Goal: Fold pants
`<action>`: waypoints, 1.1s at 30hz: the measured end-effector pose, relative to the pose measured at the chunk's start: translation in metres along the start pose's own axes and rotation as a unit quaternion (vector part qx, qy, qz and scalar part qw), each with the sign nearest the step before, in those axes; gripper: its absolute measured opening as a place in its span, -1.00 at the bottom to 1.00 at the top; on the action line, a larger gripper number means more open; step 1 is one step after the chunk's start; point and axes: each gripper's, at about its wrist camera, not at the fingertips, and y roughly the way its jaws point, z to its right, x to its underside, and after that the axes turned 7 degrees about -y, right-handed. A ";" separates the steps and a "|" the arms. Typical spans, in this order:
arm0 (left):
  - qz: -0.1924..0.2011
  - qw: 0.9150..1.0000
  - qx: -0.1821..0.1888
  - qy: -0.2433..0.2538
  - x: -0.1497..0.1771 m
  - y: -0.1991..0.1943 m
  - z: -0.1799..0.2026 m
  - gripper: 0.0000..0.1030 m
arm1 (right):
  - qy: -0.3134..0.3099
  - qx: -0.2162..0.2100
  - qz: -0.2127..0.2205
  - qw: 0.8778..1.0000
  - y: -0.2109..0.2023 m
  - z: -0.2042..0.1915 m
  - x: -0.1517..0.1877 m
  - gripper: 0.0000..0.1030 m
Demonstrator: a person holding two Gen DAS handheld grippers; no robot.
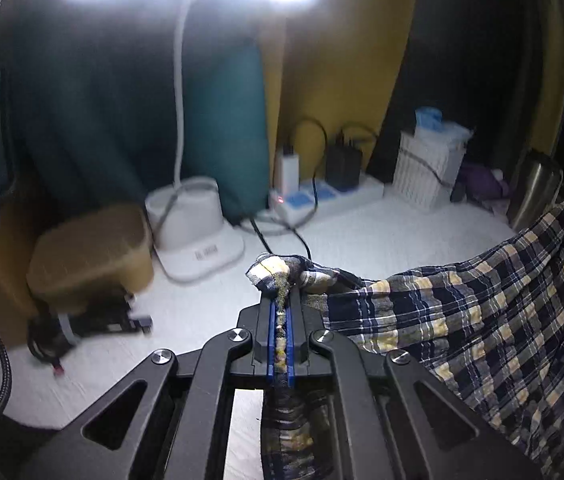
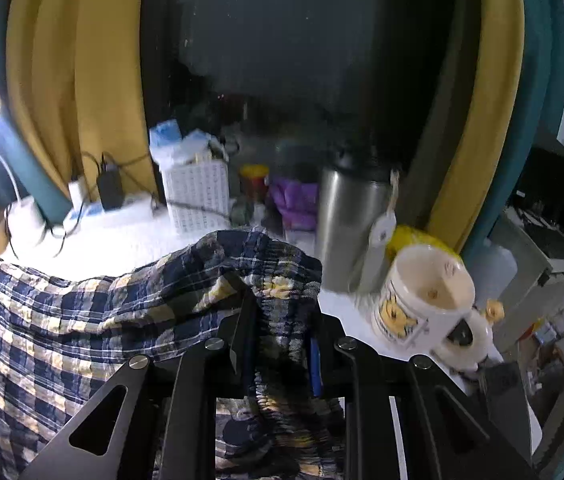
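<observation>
The white table (image 1: 381,236) is crowded along its far edge. In the left wrist view a lamp base (image 1: 198,232), a power strip (image 1: 321,196) with chargers and a white basket (image 1: 427,172) stand against the yellow and teal curtains; a tan box (image 1: 90,252) sits at the left. The open stretch of tabletop lies between that row and the grippers. In the right wrist view a steel flask (image 2: 347,224) and a white mug (image 2: 425,300) stand close to the right gripper's right side, leaving little room there.

The plaid pants (image 1: 481,320) hang between the two grippers. The left gripper (image 1: 280,308) is clenched tight on a thin bunched edge of the pants, with a knot of cloth sticking out past its tips. The right gripper (image 2: 282,320) is clamped on a thicker gathered bunch, and the cloth drapes away to its left.
</observation>
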 end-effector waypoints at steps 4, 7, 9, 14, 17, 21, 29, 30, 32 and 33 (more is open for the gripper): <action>-0.002 1.000 -0.005 0.004 -0.013 0.010 -0.002 -0.95 | 0.014 0.004 -0.011 1.000 0.020 0.004 -0.004 -0.59; -0.029 1.000 -0.008 0.002 -0.008 0.032 -0.004 -0.95 | 0.022 0.007 -0.044 0.999 0.052 0.006 0.005 -0.59; -0.046 0.999 -0.013 0.005 0.001 0.045 -0.003 -0.95 | 0.025 0.006 -0.067 0.997 0.071 0.007 0.015 -0.63; -0.106 0.994 -0.028 0.003 0.025 0.085 -0.008 -0.89 | 0.036 0.003 -0.118 0.992 0.107 0.015 0.035 -0.66; -0.127 0.991 -0.032 -0.009 0.033 0.095 -0.013 -0.83 | 0.035 -0.003 -0.132 0.991 0.115 0.017 0.039 -0.66; -0.131 0.989 -0.061 -0.022 0.031 0.092 -0.023 -0.33 | 0.035 0.001 -0.139 0.990 0.119 0.017 0.037 -0.66; -0.099 0.992 -0.068 -0.042 0.030 0.040 -0.038 -0.11 | 0.026 0.015 -0.134 0.991 0.097 0.019 0.037 -0.27; -0.094 0.993 -0.063 -0.042 0.031 0.032 -0.036 -0.02 | 0.022 0.020 -0.131 0.991 0.090 0.019 0.037 0.01; -0.087 0.994 -0.047 -0.039 0.035 0.011 -0.030 0.03 | 0.021 0.027 -0.118 0.992 0.073 0.021 0.037 0.35; -0.084 0.995 -0.042 -0.039 0.037 0.004 -0.029 0.06 | 0.022 0.026 -0.112 0.993 0.065 0.022 0.038 0.36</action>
